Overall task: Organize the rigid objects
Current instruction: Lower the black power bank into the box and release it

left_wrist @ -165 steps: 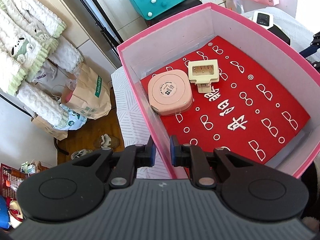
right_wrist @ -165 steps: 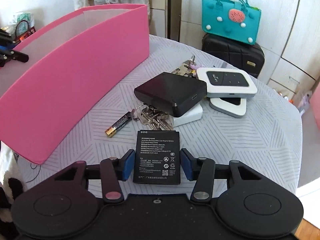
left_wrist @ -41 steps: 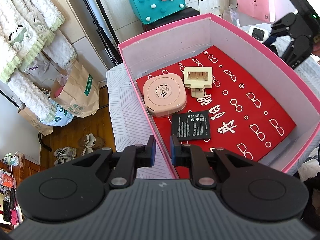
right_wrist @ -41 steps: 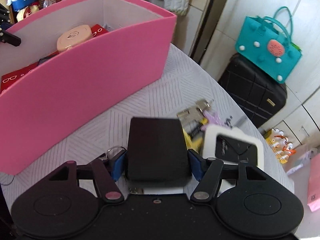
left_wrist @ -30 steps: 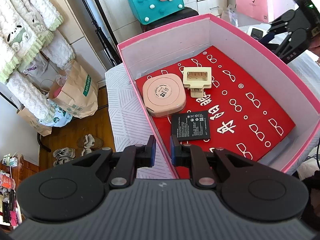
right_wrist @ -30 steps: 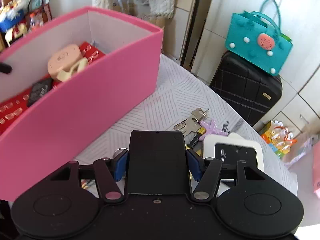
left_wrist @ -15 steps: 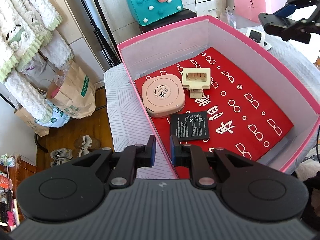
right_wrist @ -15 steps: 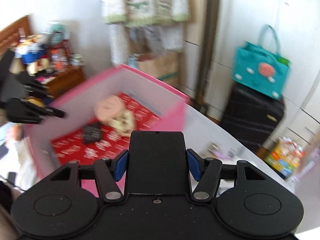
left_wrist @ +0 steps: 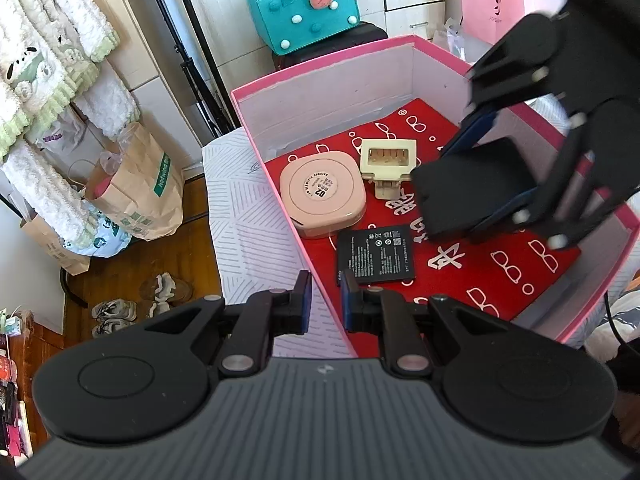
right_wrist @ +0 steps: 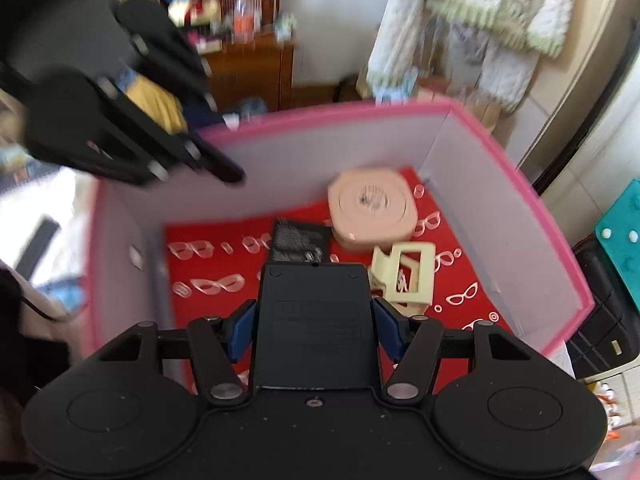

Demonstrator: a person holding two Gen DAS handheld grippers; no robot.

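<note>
A pink box (left_wrist: 320, 76) with a red patterned floor holds a peach rounded case (left_wrist: 322, 194), a cream plug adapter (left_wrist: 388, 160) and a flat black battery (left_wrist: 374, 254). My left gripper (left_wrist: 325, 300) is shut on the box's near wall, one finger on each side of it. My right gripper (right_wrist: 314, 320) is shut on a black rectangular device (right_wrist: 314, 320) and hangs over the inside of the box. From the left wrist it shows as the right gripper (left_wrist: 472, 184) above the red floor, right of the adapter. In the blurred right wrist view, the case (right_wrist: 372, 208), battery (right_wrist: 300, 240) and adapter (right_wrist: 404, 276) lie below.
The box stands on a striped white tablecloth (left_wrist: 248, 216). Beyond it are a teal bag (left_wrist: 304, 12) on a black suitcase (right_wrist: 600, 320), a pink shopping bag (left_wrist: 492, 0), paper bags (left_wrist: 136, 192) on the wooden floor and hanging fluffy clothes (left_wrist: 48, 80).
My right gripper has swung with the black device from over the table to above the box's interior, rolling as it went. The left gripper has stayed on the box wall.
</note>
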